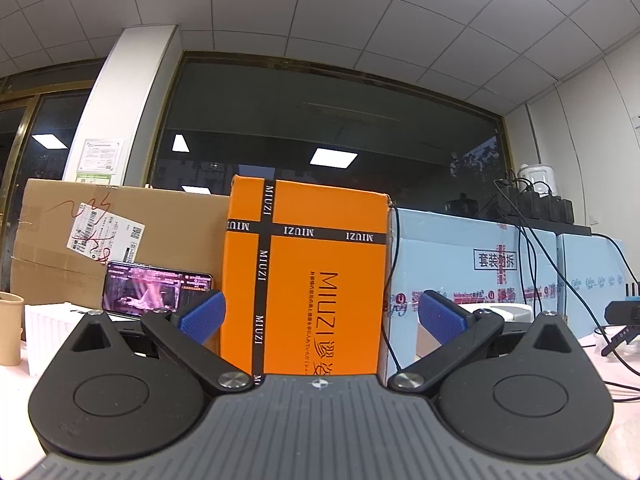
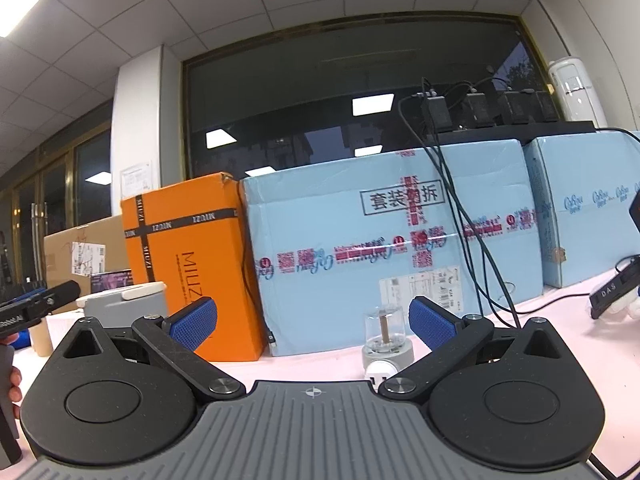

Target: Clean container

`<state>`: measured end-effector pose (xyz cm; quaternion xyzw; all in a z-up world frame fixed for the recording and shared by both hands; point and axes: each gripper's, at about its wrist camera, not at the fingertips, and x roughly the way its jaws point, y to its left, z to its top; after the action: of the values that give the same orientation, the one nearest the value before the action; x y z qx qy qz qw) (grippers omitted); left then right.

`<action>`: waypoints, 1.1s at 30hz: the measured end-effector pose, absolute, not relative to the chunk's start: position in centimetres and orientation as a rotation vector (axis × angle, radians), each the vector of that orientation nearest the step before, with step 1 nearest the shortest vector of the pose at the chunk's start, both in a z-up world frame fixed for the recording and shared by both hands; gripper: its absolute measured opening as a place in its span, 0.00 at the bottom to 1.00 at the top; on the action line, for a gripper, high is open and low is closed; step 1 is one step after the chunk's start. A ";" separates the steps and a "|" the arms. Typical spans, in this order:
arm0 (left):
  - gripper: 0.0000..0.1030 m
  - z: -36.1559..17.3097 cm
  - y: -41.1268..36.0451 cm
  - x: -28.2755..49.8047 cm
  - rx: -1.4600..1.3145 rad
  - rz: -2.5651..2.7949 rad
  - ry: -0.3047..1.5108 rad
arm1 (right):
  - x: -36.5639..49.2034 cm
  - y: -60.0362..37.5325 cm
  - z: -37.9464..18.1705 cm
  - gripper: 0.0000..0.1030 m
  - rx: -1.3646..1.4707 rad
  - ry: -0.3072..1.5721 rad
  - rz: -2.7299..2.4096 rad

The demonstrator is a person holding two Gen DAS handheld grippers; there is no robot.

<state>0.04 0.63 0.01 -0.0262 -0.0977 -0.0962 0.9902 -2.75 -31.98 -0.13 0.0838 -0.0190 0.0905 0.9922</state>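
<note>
While both pairs of jaws stand spread wide and hold nothing, the grey container with its pale lid sits on the bench to the left of the right gripper, beyond its left finger, in front of the orange box. The left gripper faces that box squarely. A small glass dome stands just ahead between the right jaws; I judge a careless sweep towards the container could topple it or snag the hanging cables.
</note>
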 end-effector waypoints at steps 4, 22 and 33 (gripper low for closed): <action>1.00 0.1 0.4 0.4 -0.042 -0.203 -0.176 | -2.9 -31.4 0.3 1.00 0.165 0.010 0.289; 1.00 0.1 1.5 0.7 -0.101 -0.205 -0.166 | -1.1 -22.8 -0.6 0.99 0.085 0.541 0.618; 1.00 0.9 1.2 -1.0 -0.045 -0.295 -0.219 | -1.8 -20.0 -2.6 0.30 -0.025 0.661 0.534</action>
<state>-0.97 1.20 0.86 -0.0224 -0.1088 -0.1467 0.9829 -1.75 -20.01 -2.56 -0.0119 0.3206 0.2589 0.9111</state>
